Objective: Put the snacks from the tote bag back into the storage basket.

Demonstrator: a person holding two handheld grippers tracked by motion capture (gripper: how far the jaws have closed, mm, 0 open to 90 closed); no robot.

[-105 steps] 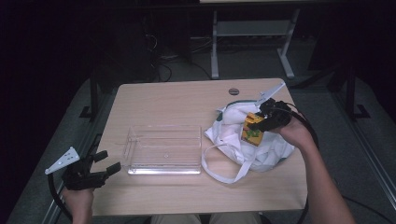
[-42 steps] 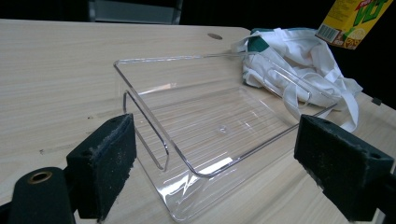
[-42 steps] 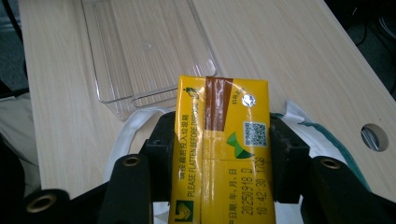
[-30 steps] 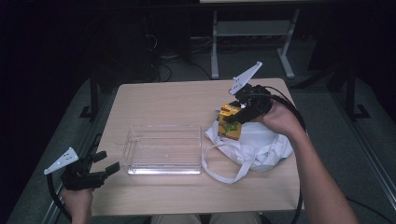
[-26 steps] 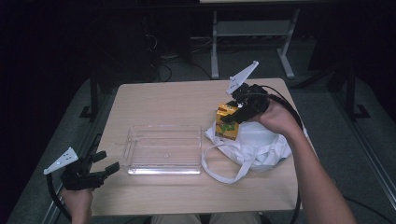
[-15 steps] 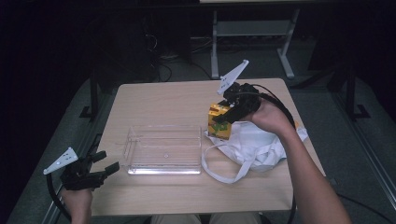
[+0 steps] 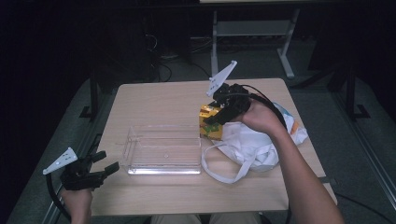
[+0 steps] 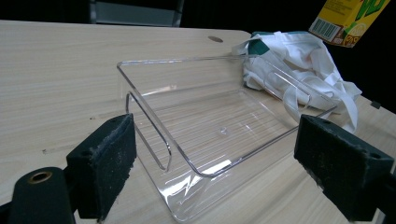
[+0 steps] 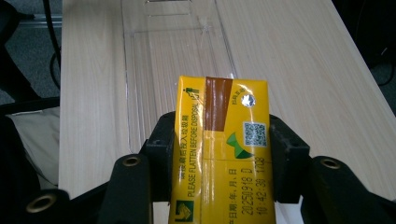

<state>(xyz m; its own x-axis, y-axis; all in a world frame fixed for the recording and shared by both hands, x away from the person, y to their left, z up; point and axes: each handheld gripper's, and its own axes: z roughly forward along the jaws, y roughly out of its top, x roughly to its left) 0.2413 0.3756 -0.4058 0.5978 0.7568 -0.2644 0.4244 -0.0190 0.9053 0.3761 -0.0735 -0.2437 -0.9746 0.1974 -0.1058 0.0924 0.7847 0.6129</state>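
The right gripper (image 7: pixel 215 116) pinches the yellow drink carton (image 7: pixel 209 122) between its 2 pads and has carried it left, off the white bag (image 7: pixel 254 144), toward the clear tray (image 7: pixel 161 149). The left gripper (image 7: pixel 103 162), jaws spread, has stayed at the table (image 7: pixel 159 98) corner.

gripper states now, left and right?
Left gripper: open, holding nothing, near the clear plastic tray.
Right gripper: shut on the yellow drink carton.
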